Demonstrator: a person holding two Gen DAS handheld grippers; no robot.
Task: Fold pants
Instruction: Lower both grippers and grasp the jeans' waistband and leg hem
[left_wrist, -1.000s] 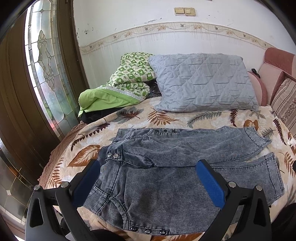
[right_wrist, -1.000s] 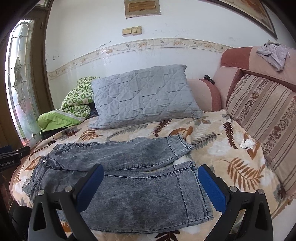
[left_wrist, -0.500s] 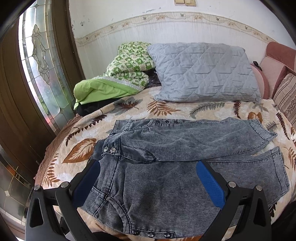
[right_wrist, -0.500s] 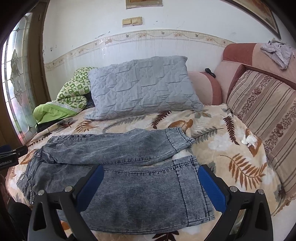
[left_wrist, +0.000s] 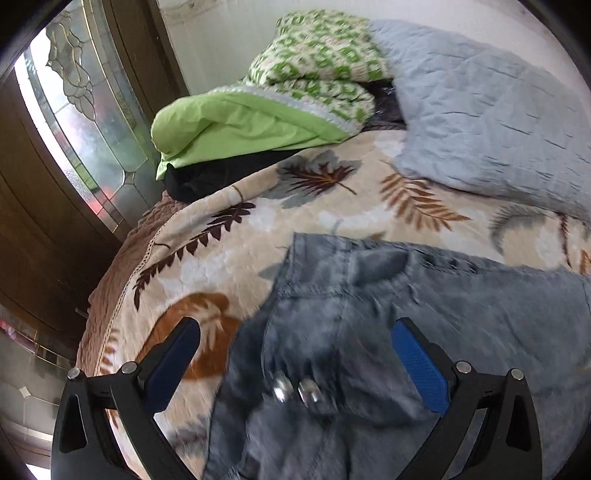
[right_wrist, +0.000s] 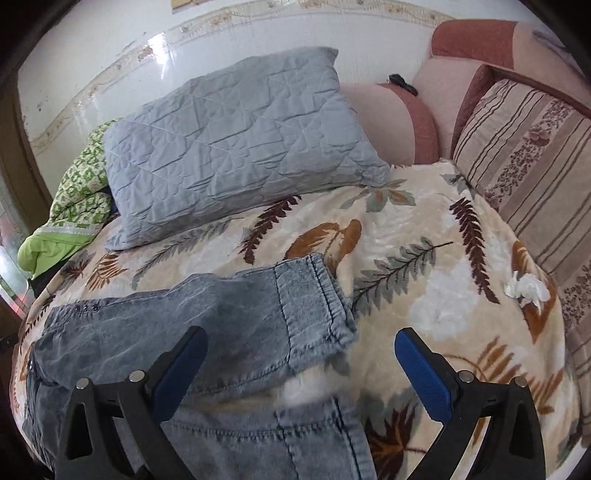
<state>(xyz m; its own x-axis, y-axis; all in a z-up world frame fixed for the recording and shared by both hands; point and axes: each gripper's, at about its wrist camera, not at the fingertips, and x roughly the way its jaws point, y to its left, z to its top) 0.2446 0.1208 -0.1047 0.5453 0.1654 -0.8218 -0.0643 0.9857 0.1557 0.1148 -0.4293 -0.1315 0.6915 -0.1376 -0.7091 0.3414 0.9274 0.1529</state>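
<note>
Denim pants (left_wrist: 424, 325) lay spread across the leaf-print bedspread (left_wrist: 325, 206), waistband toward the stained-glass window (left_wrist: 74, 122) and legs running out toward the striped cushion (right_wrist: 535, 177). The far leg's cuff (right_wrist: 314, 306) sat a little apart from the near leg, with a strip of bedspread showing between them. The left tool (left_wrist: 295, 365) hovered over the waist end, jaws spread wide and gripping nothing, two metal snaps (left_wrist: 295, 389) lying between its blue pads (left_wrist: 421, 373). The right tool (right_wrist: 299, 376) hung over the cuff end, likewise spread and empty.

Risk, as a judgement: both legs overlapped near the crotch, so a pinch at the waist could catch only the top layer and drag the fold askew. At the cuffs, a tool closing too deep might grab the plush bedspread along with the denim. The grey pillow (right_wrist: 229, 147) lay close behind, and a fold swung that way could land on it. The left view was blurred, making the exact grip point hard to judge.

No brand, label or readable writing showed anywhere.
</note>
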